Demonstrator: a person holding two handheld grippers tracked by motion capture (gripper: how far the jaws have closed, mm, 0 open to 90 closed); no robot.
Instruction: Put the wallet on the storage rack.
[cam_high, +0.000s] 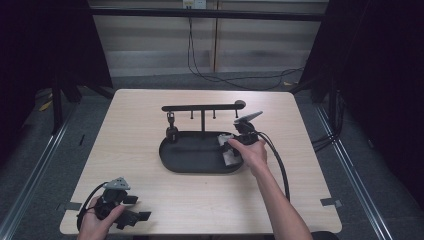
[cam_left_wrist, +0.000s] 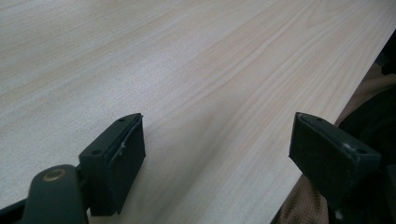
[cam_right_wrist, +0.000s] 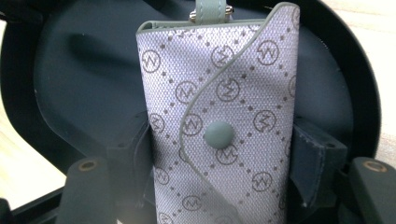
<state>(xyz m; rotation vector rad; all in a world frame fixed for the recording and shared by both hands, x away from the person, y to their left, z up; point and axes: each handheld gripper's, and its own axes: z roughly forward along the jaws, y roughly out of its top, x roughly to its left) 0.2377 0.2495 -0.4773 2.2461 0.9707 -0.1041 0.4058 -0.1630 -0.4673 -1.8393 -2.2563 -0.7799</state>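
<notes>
The right gripper (cam_right_wrist: 219, 163) has its fingers (cam_right_wrist: 317, 163) pinching the grey patterned pouch (cam_right_wrist: 219, 121) over the black tray's (cam_high: 192, 159) right end. Hanging it on the tray's hook rack (cam_high: 202, 107) probably remains. Well short of the tray, the left gripper (cam_left_wrist: 219, 154) rests on the desk (cam_left_wrist: 196, 70), fingers spread, empty.

The left tool (cam_high: 135, 210) sits low at the near left, held in the person's left hand (cam_high: 97, 220), its jaws spread wide apart with nothing between them. The right arm (cam_high: 280, 205) stretches forward and to the middle, the right hand (cam_high: 250, 152) wrapped around the right tool (cam_high: 227, 150), which points down, jaws pressed in against what they hold.
</notes>
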